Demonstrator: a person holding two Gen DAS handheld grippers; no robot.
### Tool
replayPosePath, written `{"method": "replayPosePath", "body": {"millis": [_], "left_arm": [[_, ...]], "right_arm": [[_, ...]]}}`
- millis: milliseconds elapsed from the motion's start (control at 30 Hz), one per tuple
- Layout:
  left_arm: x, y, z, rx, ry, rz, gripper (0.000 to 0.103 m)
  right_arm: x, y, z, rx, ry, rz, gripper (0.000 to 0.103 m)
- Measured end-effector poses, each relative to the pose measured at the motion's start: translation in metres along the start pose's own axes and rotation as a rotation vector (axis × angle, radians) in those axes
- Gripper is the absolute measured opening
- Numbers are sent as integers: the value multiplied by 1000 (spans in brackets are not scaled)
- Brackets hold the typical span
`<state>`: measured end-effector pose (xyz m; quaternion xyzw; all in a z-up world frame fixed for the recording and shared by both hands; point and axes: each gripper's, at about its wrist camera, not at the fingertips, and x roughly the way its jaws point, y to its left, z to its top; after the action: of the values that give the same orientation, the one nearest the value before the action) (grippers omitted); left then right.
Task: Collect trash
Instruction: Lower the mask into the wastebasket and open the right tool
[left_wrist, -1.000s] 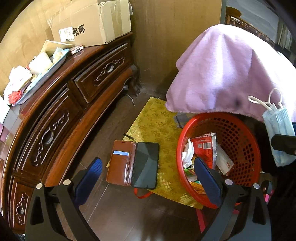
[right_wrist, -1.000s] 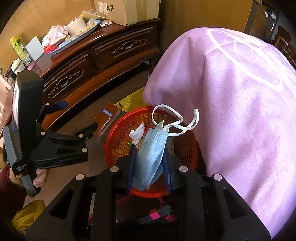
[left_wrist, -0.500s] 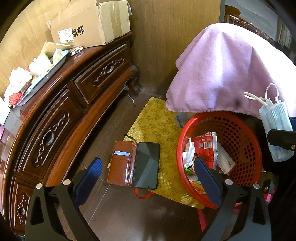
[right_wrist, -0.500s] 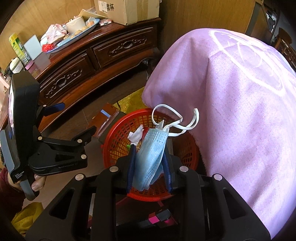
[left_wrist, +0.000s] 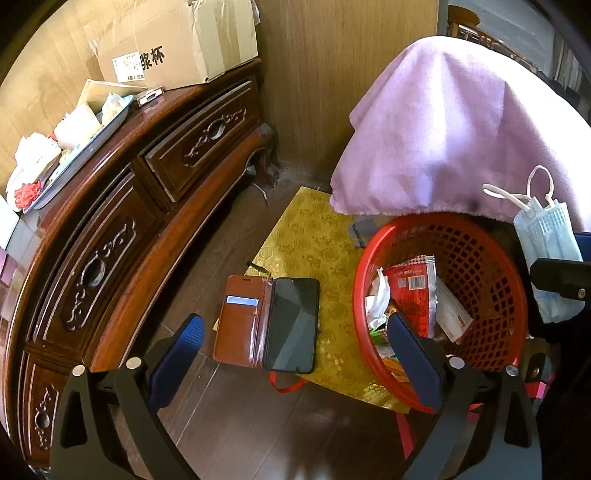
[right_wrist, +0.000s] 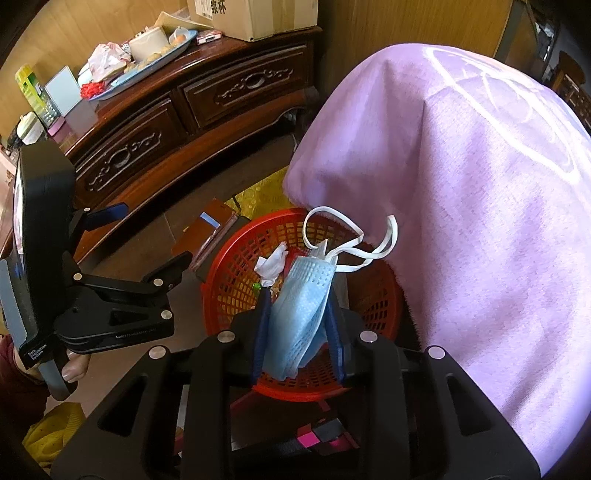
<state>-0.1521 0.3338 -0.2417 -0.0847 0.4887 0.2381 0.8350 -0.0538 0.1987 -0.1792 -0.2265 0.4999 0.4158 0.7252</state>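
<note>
Mask (right_wrist: 301, 314) clamped, right gripper (right_wrist: 299, 314).

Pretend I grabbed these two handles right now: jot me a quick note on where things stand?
Right claw: shut on a blue face mask, held above the red basket.
Left claw: open, holding nothing, above the phone in its brown case on the floor.
Done: wrappers and a tissue are already in the basket.
Left: let the mask drop into the basket, probably by opening the right claw. The phone and the gold cloth beneath it do not look like trash.
</note>
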Motion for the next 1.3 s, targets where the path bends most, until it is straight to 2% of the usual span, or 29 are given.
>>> {"method": "replayPosePath", "body": {"millis": [467, 733, 800, 867, 900, 933, 1133, 1300], "left_arm": [[6, 8, -2, -21, 13, 10, 97], [14, 9, -4, -21, 37, 16, 97], [15, 10, -5, -23, 41, 15, 97], [15, 12, -5, -28, 45, 12, 97], [15, 12, -5, -31, 46, 9, 97], [15, 13, -4, -33, 46, 7, 97], [4, 12, 1, -27, 32, -1, 97], [-25, 2, 10, 16, -8, -8, 97]], "right_arm": [[11, -6, -2, 23, 33, 25, 31], [41, -3, 1, 14, 96, 38, 32], [54, -1, 3, 8, 125, 37, 34], [67, 0, 4, -1, 159, 24, 42], [73, -1, 3, -1, 178, -12, 48], [73, -3, 1, 4, 181, -22, 49], [30, -11, 0, 43, 83, -7, 49], [-20, -18, -10, 81, -19, -9, 49]]}}
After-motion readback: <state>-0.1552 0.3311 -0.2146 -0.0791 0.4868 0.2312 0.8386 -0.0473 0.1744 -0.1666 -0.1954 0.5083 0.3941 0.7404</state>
